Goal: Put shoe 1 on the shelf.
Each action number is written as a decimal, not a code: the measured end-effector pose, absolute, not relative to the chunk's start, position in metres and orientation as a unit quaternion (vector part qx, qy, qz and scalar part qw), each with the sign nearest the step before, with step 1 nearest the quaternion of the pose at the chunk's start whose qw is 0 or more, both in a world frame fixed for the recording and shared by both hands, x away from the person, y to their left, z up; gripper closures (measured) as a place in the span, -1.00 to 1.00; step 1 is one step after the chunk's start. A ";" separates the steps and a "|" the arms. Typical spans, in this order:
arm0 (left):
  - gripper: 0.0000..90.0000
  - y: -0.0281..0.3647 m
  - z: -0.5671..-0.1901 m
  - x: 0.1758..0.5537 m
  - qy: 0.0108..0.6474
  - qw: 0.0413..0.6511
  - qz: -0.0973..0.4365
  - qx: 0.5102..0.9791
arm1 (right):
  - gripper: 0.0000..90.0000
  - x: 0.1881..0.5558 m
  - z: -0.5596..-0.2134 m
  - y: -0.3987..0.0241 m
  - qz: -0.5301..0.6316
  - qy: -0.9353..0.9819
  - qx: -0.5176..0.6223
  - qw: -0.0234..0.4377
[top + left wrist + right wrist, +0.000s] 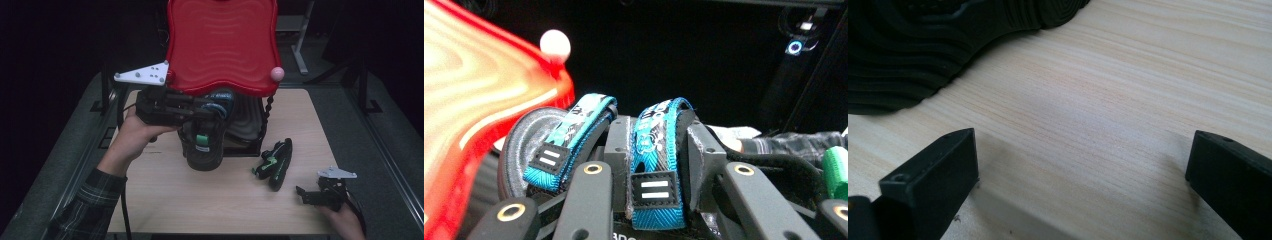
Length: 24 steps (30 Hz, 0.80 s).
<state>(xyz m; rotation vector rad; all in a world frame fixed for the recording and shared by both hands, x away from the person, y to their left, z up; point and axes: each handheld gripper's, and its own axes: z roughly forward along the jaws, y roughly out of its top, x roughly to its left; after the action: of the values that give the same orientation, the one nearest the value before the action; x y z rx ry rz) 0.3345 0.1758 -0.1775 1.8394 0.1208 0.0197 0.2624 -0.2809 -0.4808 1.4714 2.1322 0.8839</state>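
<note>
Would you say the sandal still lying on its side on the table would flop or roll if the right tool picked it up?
The sandal probably would not roll: it lies flat-sided on the table. Its thick ridged sole looks fairly stiff, though its straps may dangle. It likely grips well, since the tread looks rubbery. The right tool stands open beside it.

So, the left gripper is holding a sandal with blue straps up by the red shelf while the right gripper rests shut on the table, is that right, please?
Not quite: the right gripper is open. The right gripper view shows its jaws wide apart over bare table. The rest stands: the left gripper holds the blue-strapped sandal by the red shelf.
</note>
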 end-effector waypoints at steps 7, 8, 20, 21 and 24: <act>0.52 0.176 -0.149 0.343 0.044 0.605 0.025 0.795 | -1.00 0.262 -0.481 -0.281 0.316 0.763 0.526 0.201; 0.52 0.175 -0.146 0.344 0.043 0.604 0.028 0.795 | -1.00 0.262 -0.481 -0.281 0.316 0.763 0.526 0.201; 0.52 0.173 -0.111 0.379 0.048 0.602 0.072 0.794 | -1.00 0.262 -0.481 -0.281 0.316 0.763 0.527 0.200; 0.52 0.172 -0.109 0.382 0.050 0.603 0.076 0.792 | -1.00 0.262 -0.481 -0.281 0.316 0.763 0.527 0.200; 0.52 0.171 -0.104 0.394 0.056 0.601 0.088 0.792 | -1.00 0.262 -0.481 -0.281 0.316 0.763 0.526 0.200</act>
<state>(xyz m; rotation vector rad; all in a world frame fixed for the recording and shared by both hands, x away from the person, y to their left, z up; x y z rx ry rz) 0.3939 0.1706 -0.1038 1.8361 0.1291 0.2050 0.2623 -0.2811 -0.4807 1.4713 2.1333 0.8839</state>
